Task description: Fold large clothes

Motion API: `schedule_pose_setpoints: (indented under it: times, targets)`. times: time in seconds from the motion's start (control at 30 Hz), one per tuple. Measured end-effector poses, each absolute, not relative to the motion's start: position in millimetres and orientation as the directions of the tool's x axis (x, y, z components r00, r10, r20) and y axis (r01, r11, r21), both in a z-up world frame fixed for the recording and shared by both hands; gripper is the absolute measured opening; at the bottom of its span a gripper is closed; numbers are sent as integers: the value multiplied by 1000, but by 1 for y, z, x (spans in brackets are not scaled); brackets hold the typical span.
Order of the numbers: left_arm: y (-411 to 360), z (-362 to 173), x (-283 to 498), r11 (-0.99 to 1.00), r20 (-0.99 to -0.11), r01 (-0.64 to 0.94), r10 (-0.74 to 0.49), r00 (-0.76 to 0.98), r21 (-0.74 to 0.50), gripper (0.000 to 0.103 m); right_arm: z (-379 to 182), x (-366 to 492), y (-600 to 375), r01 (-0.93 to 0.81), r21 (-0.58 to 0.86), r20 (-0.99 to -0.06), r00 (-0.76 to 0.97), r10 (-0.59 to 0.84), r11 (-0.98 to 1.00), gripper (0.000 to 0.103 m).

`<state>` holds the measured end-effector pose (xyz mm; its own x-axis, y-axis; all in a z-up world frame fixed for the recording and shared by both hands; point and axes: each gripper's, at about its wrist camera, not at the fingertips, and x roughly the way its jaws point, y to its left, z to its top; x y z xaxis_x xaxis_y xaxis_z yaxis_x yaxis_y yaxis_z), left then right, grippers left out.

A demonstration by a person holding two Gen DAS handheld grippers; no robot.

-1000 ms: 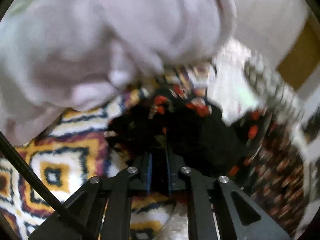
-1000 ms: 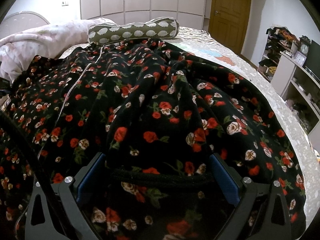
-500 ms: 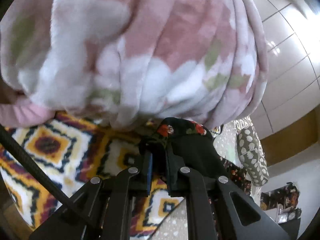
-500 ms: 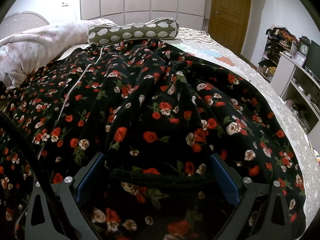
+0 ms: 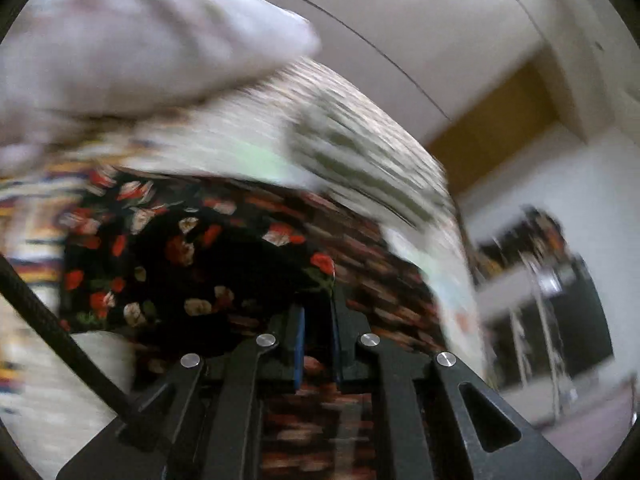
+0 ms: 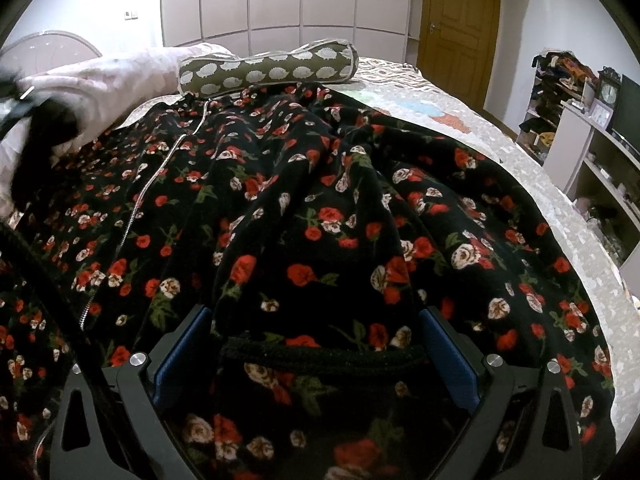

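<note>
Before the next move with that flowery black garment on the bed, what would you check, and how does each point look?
1. Left gripper pinching the flowered garment: ok, fingers shut on a fold.
2. Right gripper ready: ok, fingers spread wide, cloth between them but not pressed.
3. Garment spread flat on the bed: not ok, ridged with wrinkles.
4. Zipper closed: cannot tell.
5. Spotted bolster pillow clear of the cloth: cannot tell, it lies at the garment's top edge.
6. Left view sharp: not ok, blurred.
</note>
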<state>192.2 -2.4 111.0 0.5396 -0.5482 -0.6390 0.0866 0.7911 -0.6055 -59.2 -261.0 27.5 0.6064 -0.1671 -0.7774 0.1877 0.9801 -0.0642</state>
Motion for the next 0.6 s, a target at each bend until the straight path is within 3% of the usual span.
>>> schedule_pose_setpoints:
  times: [0.13, 0.23, 0.3, 0.33, 0.43, 0.47, 0.5, 0.6]
  targets:
    - [-120, 91, 203, 742, -641, 244, -665, 383, -624, 12, 28, -60, -262, 185, -44, -776, 612, -150, 982, 103]
    - [-154, 70, 201, 692, -632, 253, -721, 284, -676, 18, 28, -60, -264, 184, -34, -773, 618, -143, 982, 103]
    - [-155, 66, 193, 667, -616, 255, -745, 256, -700, 45, 28, -60, -265, 183, -28, -775, 617, -137, 983, 103]
    - [-154, 66, 189, 672, -619, 257, -740, 263, -695, 50, 28, -60, -265, 183, -25, -777, 615, -134, 983, 103]
    - [-128, 75, 175, 668, -613, 283, -744, 267, -688, 53, 28, -60, -265, 183, -26, -777, 615, -135, 983, 103]
    - [-116, 81, 170, 675, -617, 284, -738, 274, -681, 60, 28, -60, -265, 183, -27, -776, 616, -136, 983, 103]
    - [-100, 84, 166, 707, -636, 274, -707, 310, -652, 66, 28, -60, -265, 183, -27, -775, 617, -136, 983, 103]
    - [-57, 89, 153, 807, -695, 236, -587, 414, -541, 69, 27, -60, -265, 181, -26, -779, 612, -134, 983, 103]
